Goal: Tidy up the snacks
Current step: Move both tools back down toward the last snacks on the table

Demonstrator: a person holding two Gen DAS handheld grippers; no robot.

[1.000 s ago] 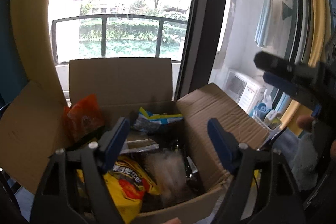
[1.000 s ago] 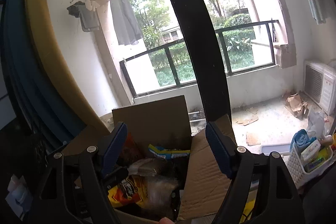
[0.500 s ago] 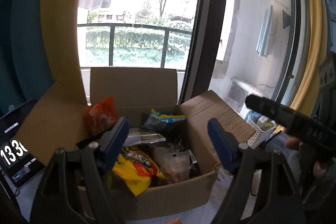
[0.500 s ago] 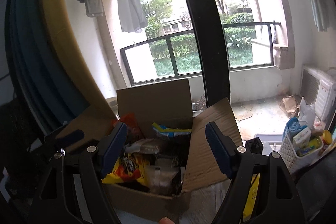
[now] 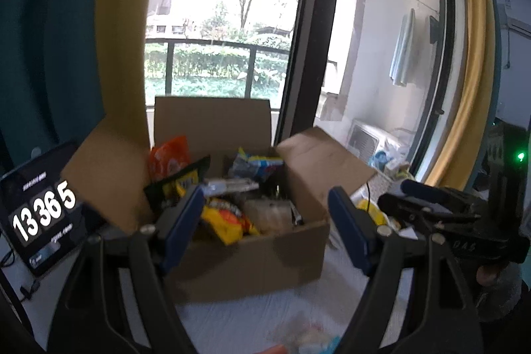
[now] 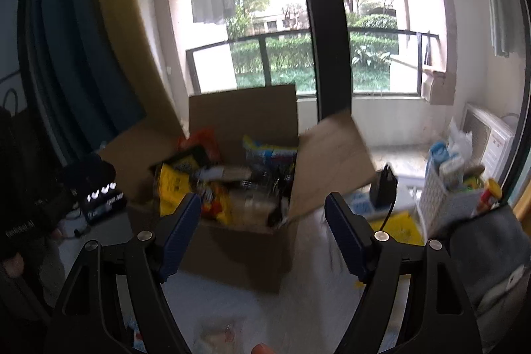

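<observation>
From your left wrist camera, your left gripper [image 5: 265,218] has its jaws spread wide with nothing between them; the blue pads [image 5: 184,226] frame the cardboard box [image 5: 252,257] without touching it. The box stands on the white surface [image 5: 252,317], flaps open, and the snacks sit inside it: an orange bag [image 5: 169,156] upright at the back left corner, a black-and-yellow bag [image 5: 181,183] leaning in front of it, a yellow bag [image 5: 227,218] against the front wall, a blue-and-yellow packet [image 5: 257,166] toward the back right, and a clear packet [image 5: 270,213] beside the yellow bag. A tablet showing clock digits [image 5: 41,209] leans at the surface's left edge. Your right gripper [image 5: 428,208] shows at the right of this view, beside the box's right flap; from here you cannot tell how its jaws stand. Blurred wrappers [image 5: 305,339] lie at the surface's near edge.

From your right wrist camera, the right gripper [image 6: 262,231] is likewise wide apart and empty, the box [image 6: 239,251] framed between its pads. The same snacks fill the box, blurred. A white basket [image 6: 441,204] of packets stands at the surface's right edge, with a black adapter [image 6: 383,186] between it and the box. A black-sleeved hand [image 6: 13,266] is at the far left.
</observation>
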